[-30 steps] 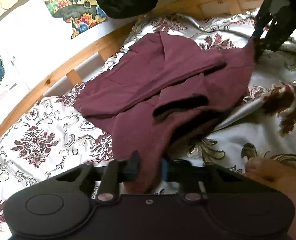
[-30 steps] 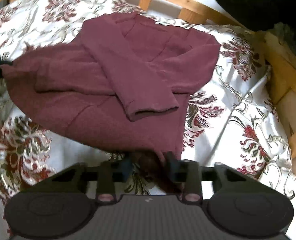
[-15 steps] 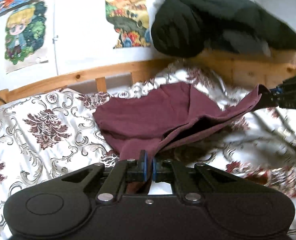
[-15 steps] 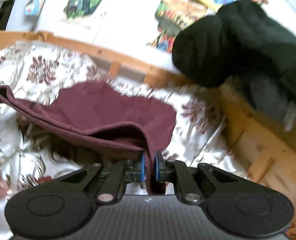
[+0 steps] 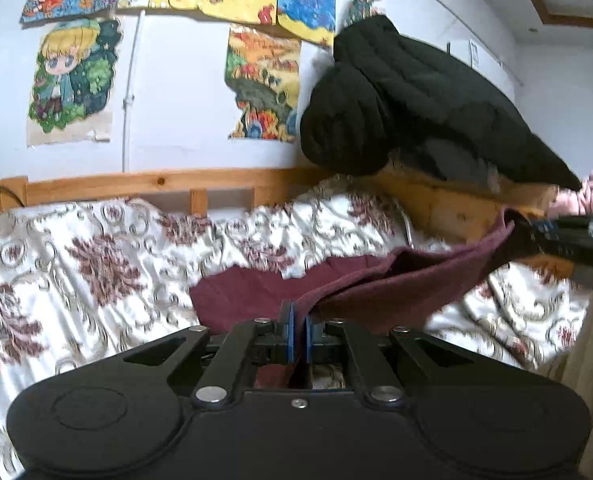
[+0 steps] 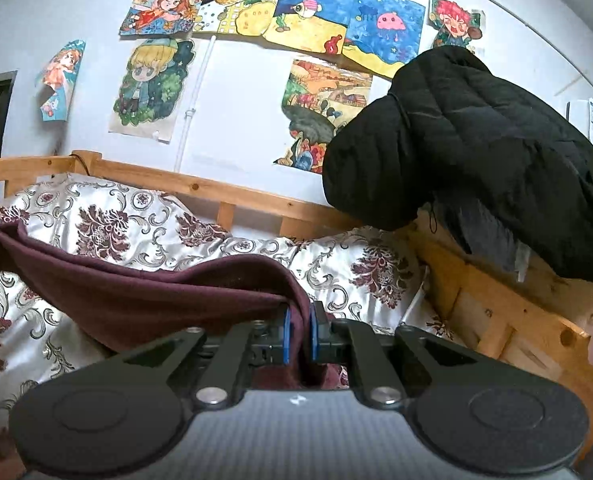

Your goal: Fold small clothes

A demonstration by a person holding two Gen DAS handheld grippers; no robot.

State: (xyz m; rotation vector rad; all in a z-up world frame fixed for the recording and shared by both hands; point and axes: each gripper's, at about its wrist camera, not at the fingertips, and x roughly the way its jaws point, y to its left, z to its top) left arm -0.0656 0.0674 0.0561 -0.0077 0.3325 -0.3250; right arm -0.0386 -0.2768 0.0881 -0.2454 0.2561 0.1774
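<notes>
Maroon garment [image 5: 396, 284] hangs pinched between left gripper [image 5: 298, 334] and right gripper [image 6: 299, 334] (both clenched on its hem). Sagging cloth at lower centre may bunch, skewing the fold.

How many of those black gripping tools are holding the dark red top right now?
2. The left tool pinches one corner of the dark red top; the right tool pinches the opposite corner, the cloth stretched between them above the patterned bedspread.
</notes>
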